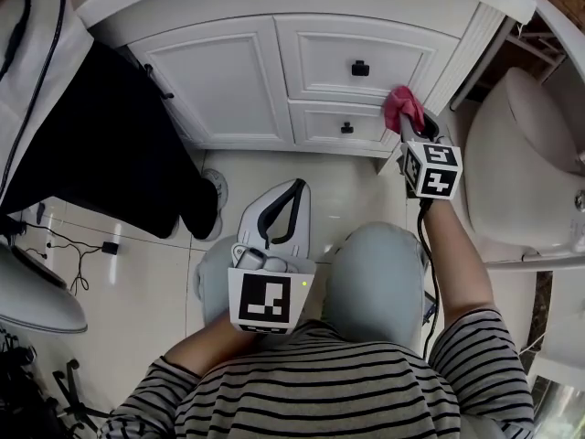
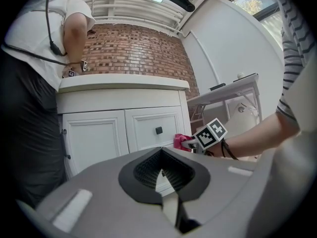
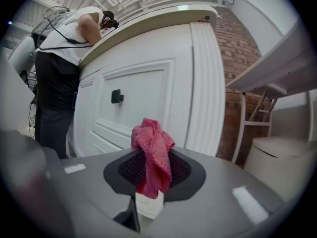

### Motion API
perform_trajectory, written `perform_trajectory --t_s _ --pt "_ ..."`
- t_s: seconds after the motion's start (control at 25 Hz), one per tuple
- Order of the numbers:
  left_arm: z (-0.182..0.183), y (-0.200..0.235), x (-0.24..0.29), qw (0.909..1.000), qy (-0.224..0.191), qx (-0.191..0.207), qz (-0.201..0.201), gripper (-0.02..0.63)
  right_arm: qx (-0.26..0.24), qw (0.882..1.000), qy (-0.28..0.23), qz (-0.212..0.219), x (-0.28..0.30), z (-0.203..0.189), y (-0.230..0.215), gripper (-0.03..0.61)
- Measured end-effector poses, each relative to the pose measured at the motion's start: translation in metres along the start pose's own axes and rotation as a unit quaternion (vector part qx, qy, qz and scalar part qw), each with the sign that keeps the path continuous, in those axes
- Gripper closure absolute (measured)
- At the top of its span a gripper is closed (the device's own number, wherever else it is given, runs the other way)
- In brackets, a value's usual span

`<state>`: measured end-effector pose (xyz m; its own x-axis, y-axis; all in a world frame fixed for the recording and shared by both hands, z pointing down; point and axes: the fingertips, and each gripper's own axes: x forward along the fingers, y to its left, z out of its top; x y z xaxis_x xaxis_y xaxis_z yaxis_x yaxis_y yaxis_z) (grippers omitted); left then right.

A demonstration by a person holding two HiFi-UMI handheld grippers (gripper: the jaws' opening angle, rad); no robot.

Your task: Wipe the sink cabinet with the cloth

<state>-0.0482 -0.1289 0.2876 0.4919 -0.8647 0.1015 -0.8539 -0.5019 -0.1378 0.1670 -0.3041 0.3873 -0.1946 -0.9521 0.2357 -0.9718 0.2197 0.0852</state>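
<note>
At the left of the head view a standing person in dark trousers (image 1: 110, 144) crowds the white panelled sink cabinet (image 1: 228, 80). At lower centre the left gripper (image 1: 283, 210) rests over the kneeling person's lap. The left gripper view shows its jaws pressed together on nothing, and it alone shows the red brick wall (image 2: 133, 53) above the counter. Right of centre, the right gripper (image 1: 416, 135) pinches the crumpled pink mesh cloth (image 1: 403, 108) at the right edge of the cabinet's drawers. The right gripper view puts the cloth before the fluted corner post (image 3: 205, 88), though whether they touch cannot be told. The floor is glossy cream tile (image 1: 137, 273), and a white toilet (image 1: 521, 163) fills the far right.
</note>
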Motion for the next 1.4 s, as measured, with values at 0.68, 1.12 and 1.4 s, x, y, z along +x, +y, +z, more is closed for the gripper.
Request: perform_trajectory --t_s 0.68,1.12,1.4 --pt "0.004 0.004 -0.006 0.9999 0.005 -0.009 0.003 0.618 0.021 0.991 -0.031 0.125 -0.017 0.019 0.090 0.494" --pt "-0.010 0.032 -0.012 0.9979 0.052 -0.031 0.022 0.618 -0.105 0.978 0.050 0.173 0.066 -0.026 0.150 0.492" --pt "-0.008 0.006 0.002 0.9993 0.037 -0.005 -0.007 0.618 -0.095 0.990 0.066 0.082 0.027 -0.048 0.035 0.492"
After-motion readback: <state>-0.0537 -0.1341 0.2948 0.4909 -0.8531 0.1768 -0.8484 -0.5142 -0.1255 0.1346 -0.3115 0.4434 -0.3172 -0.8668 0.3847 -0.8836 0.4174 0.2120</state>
